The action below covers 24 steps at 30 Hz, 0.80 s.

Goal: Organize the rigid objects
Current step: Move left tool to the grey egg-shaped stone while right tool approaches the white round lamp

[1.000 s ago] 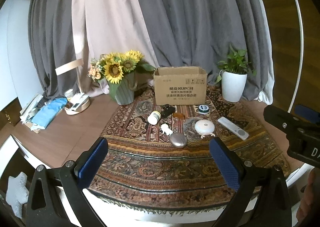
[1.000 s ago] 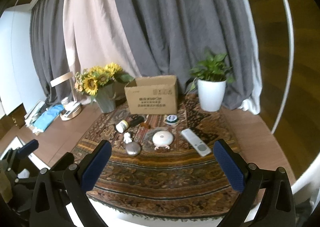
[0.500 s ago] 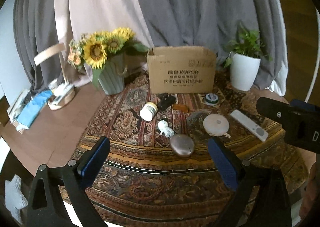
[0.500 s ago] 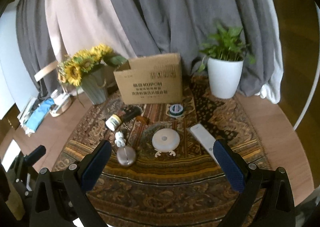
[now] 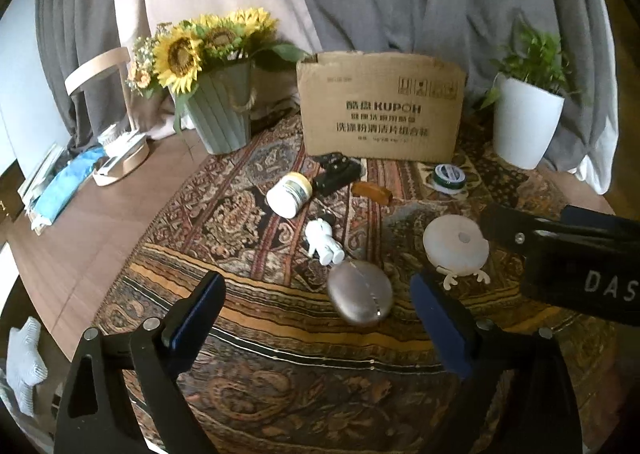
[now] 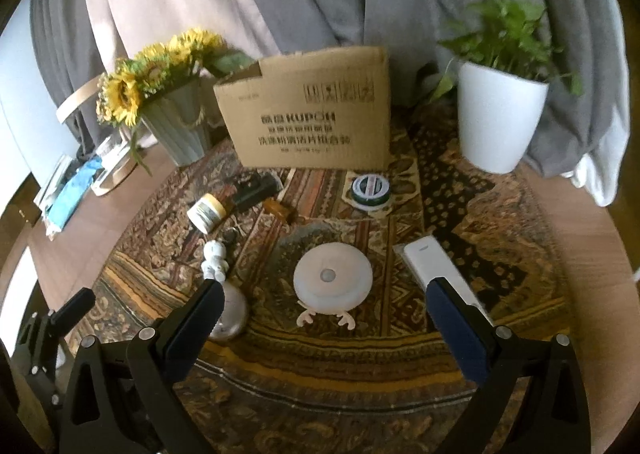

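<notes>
Loose items lie on a patterned rug [image 5: 248,222] in front of a cardboard box [image 5: 380,106]: a silver pebble-shaped case [image 5: 359,297], a small white figurine [image 5: 322,240], a white jar [image 5: 289,194], a black device [image 5: 338,174], a brown block [image 5: 372,190], a green tape roll [image 5: 449,175] and a round white lamp with antlers [image 5: 456,246]. My left gripper [image 5: 316,318] is open, just short of the silver case. My right gripper [image 6: 322,322] is open, with the round lamp [image 6: 333,276] between its fingers' line and a white remote [image 6: 436,266] by the right finger.
A sunflower vase [image 5: 220,110] stands back left, a white potted plant [image 5: 526,122] back right. A desk lamp base [image 5: 120,166] and blue cloth [image 5: 64,186] sit on the wooden table at left. Curtains hang behind. The right gripper's body [image 5: 580,254] crosses the left view.
Both grippers have moved forward and down toward the items on the rug, which now look larger and closer. Both stay open.
</notes>
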Motion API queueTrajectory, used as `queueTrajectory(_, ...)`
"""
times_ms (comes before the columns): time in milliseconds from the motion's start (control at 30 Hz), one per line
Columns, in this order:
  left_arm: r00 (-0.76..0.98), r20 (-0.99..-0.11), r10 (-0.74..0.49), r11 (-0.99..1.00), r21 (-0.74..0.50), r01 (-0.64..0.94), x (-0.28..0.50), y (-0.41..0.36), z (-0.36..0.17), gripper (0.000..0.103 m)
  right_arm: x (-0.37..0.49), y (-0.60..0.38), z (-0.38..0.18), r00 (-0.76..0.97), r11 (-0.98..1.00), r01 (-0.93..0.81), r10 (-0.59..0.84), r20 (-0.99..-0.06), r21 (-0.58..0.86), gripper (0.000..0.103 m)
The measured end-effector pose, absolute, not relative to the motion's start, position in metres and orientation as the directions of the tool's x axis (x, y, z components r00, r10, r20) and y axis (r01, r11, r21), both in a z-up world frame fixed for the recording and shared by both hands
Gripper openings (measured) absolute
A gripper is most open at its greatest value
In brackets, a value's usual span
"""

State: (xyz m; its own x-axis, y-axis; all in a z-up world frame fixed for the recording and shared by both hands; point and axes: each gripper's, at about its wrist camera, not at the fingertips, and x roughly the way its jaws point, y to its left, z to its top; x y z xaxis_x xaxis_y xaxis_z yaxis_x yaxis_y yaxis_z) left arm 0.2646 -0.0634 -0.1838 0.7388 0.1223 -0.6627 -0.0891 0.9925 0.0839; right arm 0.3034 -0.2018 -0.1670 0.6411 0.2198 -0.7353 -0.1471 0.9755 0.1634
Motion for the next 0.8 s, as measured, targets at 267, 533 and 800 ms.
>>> queueTrajectory(267,0.702,-0.691,0.171,0.984,0.089,-0.152,0.283,-0.073,-0.21,0.09,0.335,-0.203,-0.199,0.585,0.964,-0.215,0.254,-0.77,0.154,0.1)
queueTrajectory(533,0.675,-0.709,0.204,0.977,0.103,-0.187,0.301,-0.078,-0.23,0.084,0.356,-0.2,-0.226,0.542,0.955,-0.26,0.265,-0.798,0.141,0.096)
queueTrajectory(800,0.646,-0.735,0.205,0.976,0.101,-0.195,0.311,-0.079,-0.246,0.079,0.368,-0.195,-0.244,0.518,0.946,-0.294,0.277,-0.809,0.136,0.093)
